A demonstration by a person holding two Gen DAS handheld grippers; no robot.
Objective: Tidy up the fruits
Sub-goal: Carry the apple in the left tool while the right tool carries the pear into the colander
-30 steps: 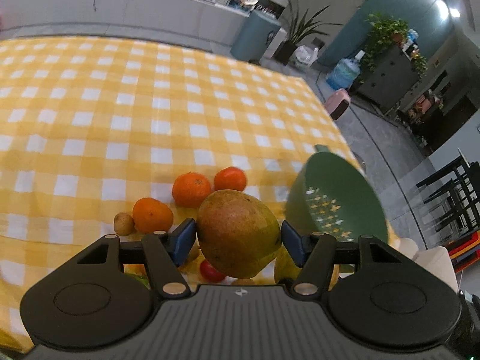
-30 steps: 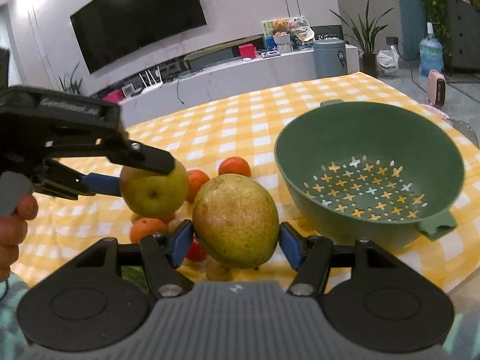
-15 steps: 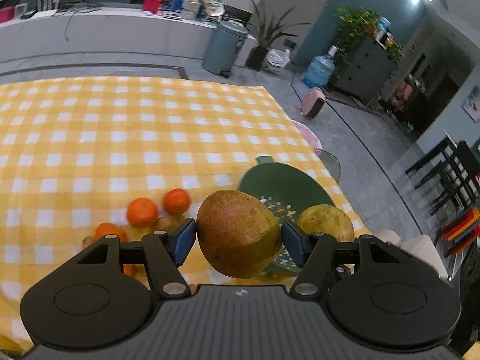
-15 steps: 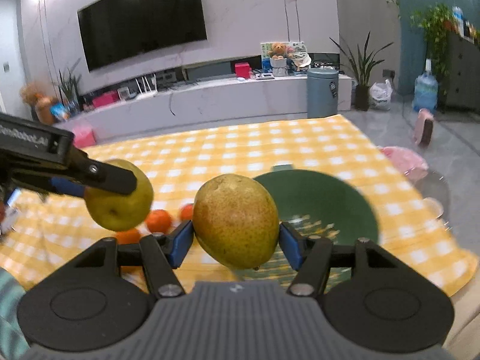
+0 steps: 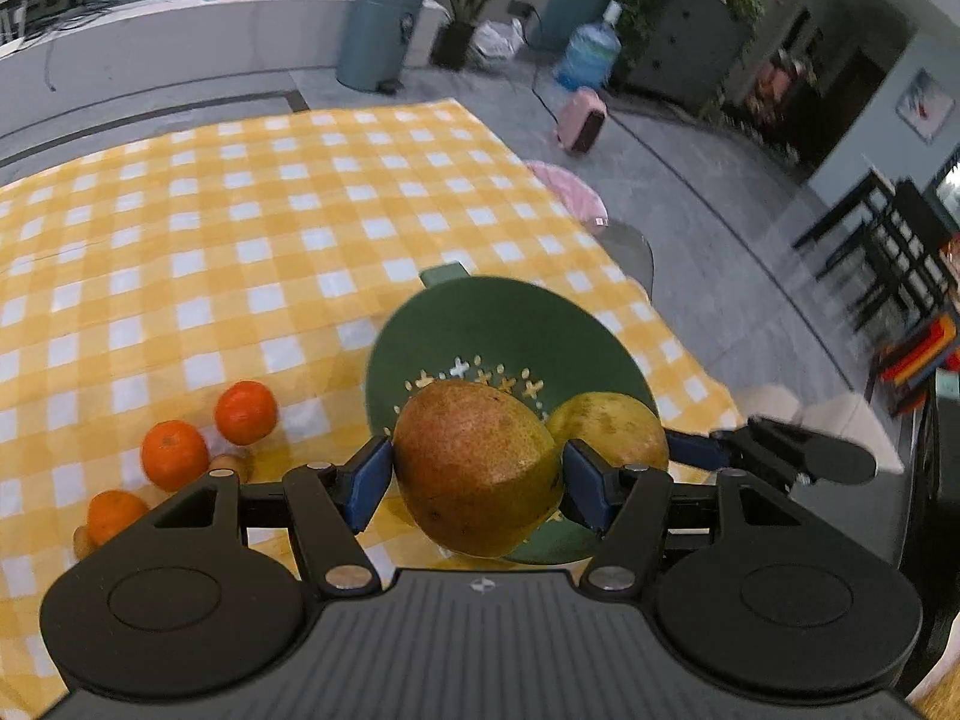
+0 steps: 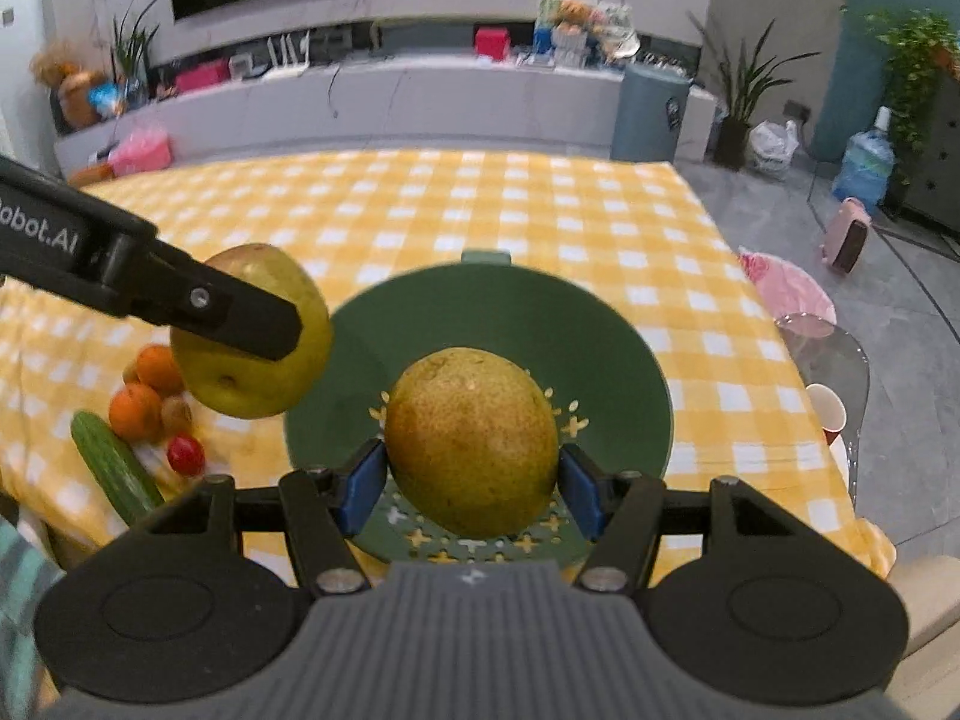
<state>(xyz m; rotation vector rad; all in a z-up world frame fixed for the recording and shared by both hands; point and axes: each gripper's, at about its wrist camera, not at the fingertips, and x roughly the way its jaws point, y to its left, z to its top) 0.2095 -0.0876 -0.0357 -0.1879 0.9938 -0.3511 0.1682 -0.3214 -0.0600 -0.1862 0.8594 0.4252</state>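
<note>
My left gripper (image 5: 477,477) and right gripper (image 6: 471,474) each clamp one pear; one green colander (image 6: 600,336) center frame, three oranges (image 5: 174,455) lower left.

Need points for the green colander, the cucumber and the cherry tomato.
green colander (image 6: 606,348), right wrist view, on its bare inner wall.
cucumber (image 6: 111,468), right wrist view, on the middle of its length.
cherry tomato (image 6: 185,455), right wrist view, on the centre of its red skin.
</note>
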